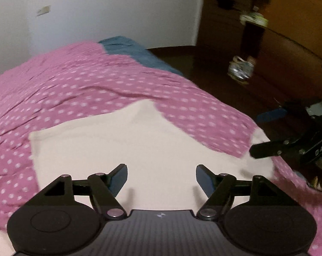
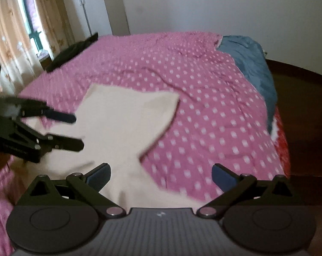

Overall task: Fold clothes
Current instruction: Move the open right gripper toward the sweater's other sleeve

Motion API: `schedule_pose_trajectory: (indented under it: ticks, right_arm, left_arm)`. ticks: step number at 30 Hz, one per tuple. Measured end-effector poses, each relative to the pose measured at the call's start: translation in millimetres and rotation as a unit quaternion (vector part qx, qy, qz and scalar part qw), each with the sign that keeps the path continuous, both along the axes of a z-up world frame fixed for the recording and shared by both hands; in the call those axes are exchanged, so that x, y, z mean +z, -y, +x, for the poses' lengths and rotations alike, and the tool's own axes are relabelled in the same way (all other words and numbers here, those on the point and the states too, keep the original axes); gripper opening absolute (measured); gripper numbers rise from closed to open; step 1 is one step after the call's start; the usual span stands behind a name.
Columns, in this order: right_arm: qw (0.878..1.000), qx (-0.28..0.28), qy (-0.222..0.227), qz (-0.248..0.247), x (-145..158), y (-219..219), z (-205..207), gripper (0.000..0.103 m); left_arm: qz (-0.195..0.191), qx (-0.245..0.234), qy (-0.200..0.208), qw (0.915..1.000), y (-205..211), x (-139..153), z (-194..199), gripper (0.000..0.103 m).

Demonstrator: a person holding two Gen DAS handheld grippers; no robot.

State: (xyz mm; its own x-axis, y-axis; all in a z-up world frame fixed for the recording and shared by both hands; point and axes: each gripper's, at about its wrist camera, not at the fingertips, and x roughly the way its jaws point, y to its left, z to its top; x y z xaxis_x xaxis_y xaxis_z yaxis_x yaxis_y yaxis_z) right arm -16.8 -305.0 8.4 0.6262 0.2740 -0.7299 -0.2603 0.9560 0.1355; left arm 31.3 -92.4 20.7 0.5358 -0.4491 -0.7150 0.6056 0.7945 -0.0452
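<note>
Fingers on both tools are standing wide apart and gripping nothing. The left gripper (image 1: 162, 178) is hovering right over the cream garment (image 1: 122, 140), which is lying flat on the pink dotted bedspread (image 1: 60, 81) near the bed's front edge. The right gripper (image 2: 161, 177) is hanging at the garment's lower right, one of its fingers (image 2: 99, 173) over the cloth and the other over bare bedspread. From that side the garment (image 2: 118, 115) is stretching away from the fingers toward the far end of the bed, with a leg or sleeve (hard to say which) angling off to the right. Seen from the right wrist, the left gripper (image 2: 75, 131) is reaching in over the cloth's left edge, so the left hand looks nearer the bulk of it.
</note>
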Motion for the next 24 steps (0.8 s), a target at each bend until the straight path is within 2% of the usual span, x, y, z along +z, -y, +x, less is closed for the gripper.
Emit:
schedule_pose_trajectory:
  ticks: [5, 8, 10, 12, 15, 18, 24]
  right_arm:
    - [0.999, -0.018, -0.001, -0.047, -20, 4, -23, 0.101]
    - [0.998, -0.049, -0.001, -0.031, -20, 19, -31, 0.096]
    - [0.997, -0.079, 0.0, -0.021, -17, 33, -37, 0.095]
    - [0.993, -0.116, -0.011, 0.002, -20, 54, -39, 0.09]
    - [0.978, -0.189, -0.047, 0.07, -35, 91, -39, 0.082]
    - [0.955, -0.249, -0.079, 0.138, -55, 121, -40, 0.076]
    - [0.922, -0.296, -0.109, 0.223, -88, 143, -40, 0.072]
  left_arm:
    - [0.049, -0.043, 0.035, 0.9972, 25, -12, -24, 0.08]
    - [0.071, -0.052, 0.052, 0.9948, 29, -17, -31, 0.08]
    - [0.065, -0.048, 0.052, 0.9954, 27, -14, -30, 0.081]
    - [0.053, -0.041, 0.055, 0.9963, 23, -9, -28, 0.084]
    - [0.046, -0.034, 0.059, 0.9966, 21, -4, -28, 0.086]
    - [0.045, -0.03, 0.057, 0.9969, 21, -3, -28, 0.087]
    - [0.052, -0.025, 0.051, 0.997, 22, -5, -27, 0.089]
